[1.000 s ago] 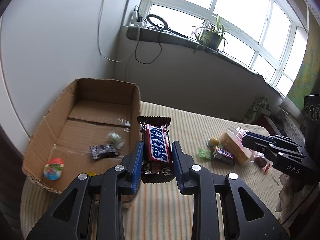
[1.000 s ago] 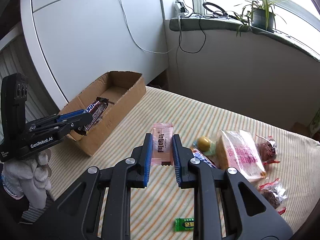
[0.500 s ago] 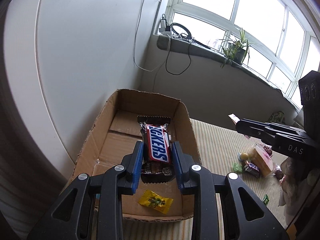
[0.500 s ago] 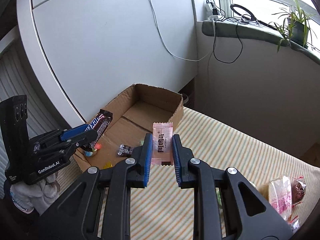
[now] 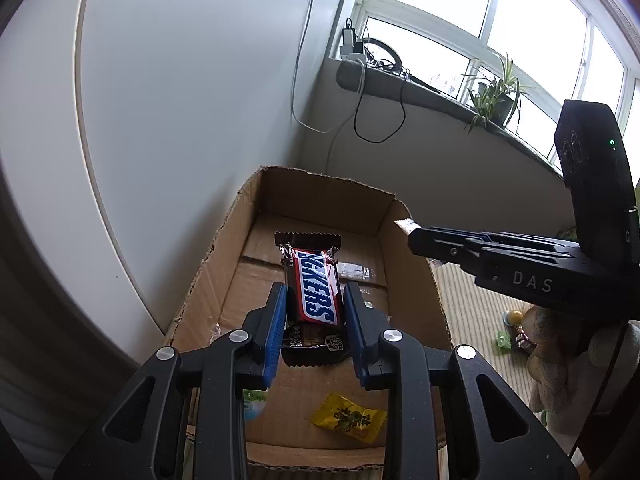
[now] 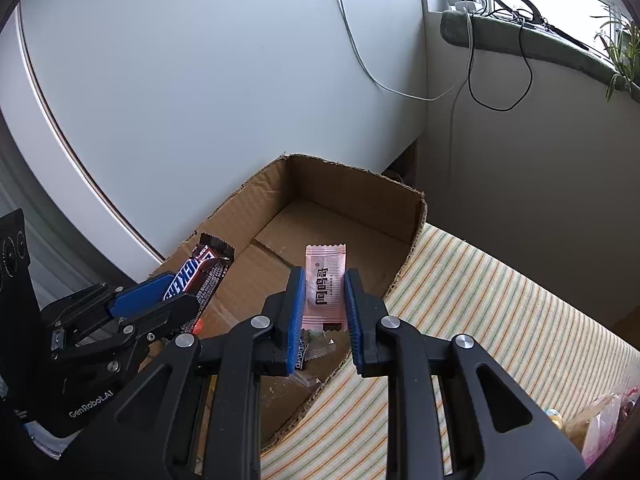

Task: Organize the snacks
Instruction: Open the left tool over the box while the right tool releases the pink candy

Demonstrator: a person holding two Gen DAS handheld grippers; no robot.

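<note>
Brown corrugated cardboard forms the open box (image 5: 416, 276) that stands on a striped tablecloth (image 6: 500, 304), close to a white wall panel. Left wrist view: the left gripper (image 5: 314, 320) is clenched on a Snickers bar (image 5: 316, 292), its blue pads pressing both long sides of the wrapper; the bar is held above the box floor, pointing toward the far wall of the box. On the box floor, below the gripper, lies a yellow wrapped candy (image 5: 350, 420), and a green-and-white item (image 5: 254, 402) shows partly behind the left finger; what it is cannot be made out. Right wrist view: the right gripper (image 6: 324, 300) grasps a pink sachet (image 6: 325, 284) with dark printed characters, held upright between the pads above the box, near its right wall. Beneath the sachet, a small dark wrapper (image 6: 316, 344) rests on the box floor. In the same view the left gripper (image 6: 176, 300) with the Snickers bar (image 6: 200, 272) appears at the left, over the near part of the box. Further snacks (image 5: 510, 330) remain on the tablecloth outside the box, to the right. A potted plant (image 5: 494, 98) stands on the windowsill (image 5: 400, 80).
</note>
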